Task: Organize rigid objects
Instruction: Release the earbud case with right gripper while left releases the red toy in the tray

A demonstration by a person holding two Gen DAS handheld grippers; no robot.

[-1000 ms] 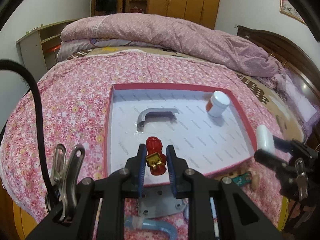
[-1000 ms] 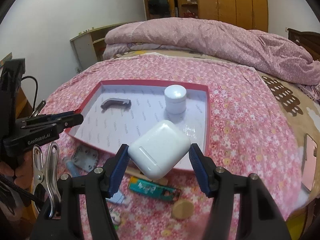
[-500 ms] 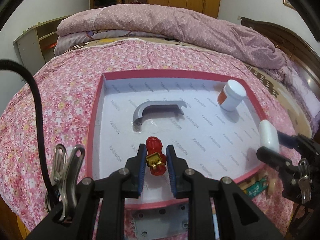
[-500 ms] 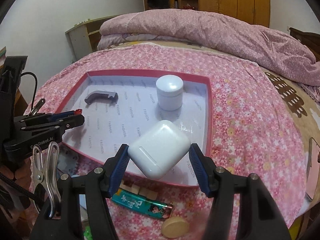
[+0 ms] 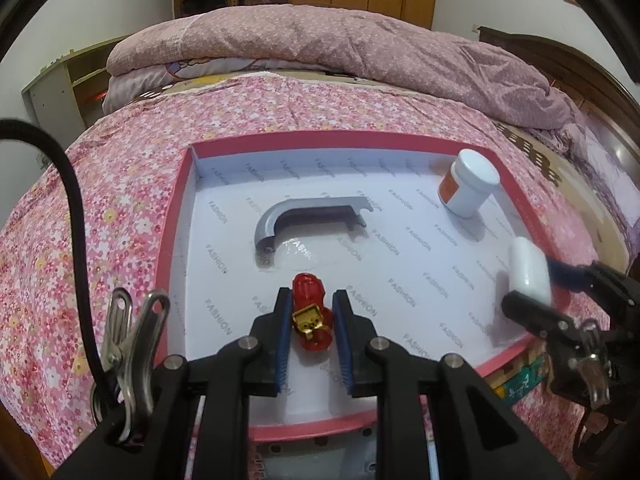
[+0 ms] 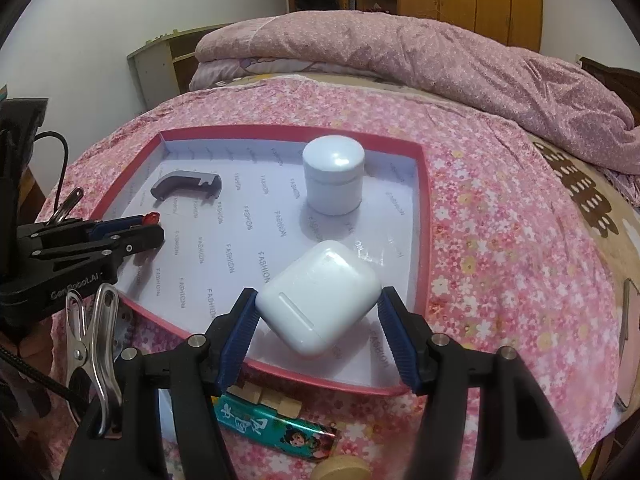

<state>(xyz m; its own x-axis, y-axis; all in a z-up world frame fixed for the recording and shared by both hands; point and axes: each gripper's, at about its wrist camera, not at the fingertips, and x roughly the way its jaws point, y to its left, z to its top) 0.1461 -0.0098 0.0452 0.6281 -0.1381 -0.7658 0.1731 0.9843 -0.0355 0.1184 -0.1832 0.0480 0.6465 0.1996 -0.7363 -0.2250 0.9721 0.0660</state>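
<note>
The left gripper (image 5: 310,320) is clamped on a red toy figure (image 5: 310,312) and the right gripper (image 6: 318,320) on a white earbud case (image 6: 318,296). Both hang over the red-rimmed tray (image 6: 425,216) — its white floor directly beneath, low in each frame — so release is likely next.

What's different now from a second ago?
Both grippers have moved forward over the red-rimmed tray: the left gripper carrying the red toy figure, the right gripper the white earbud case. Neither has let go. The grey handle and white jar stayed put.
</note>
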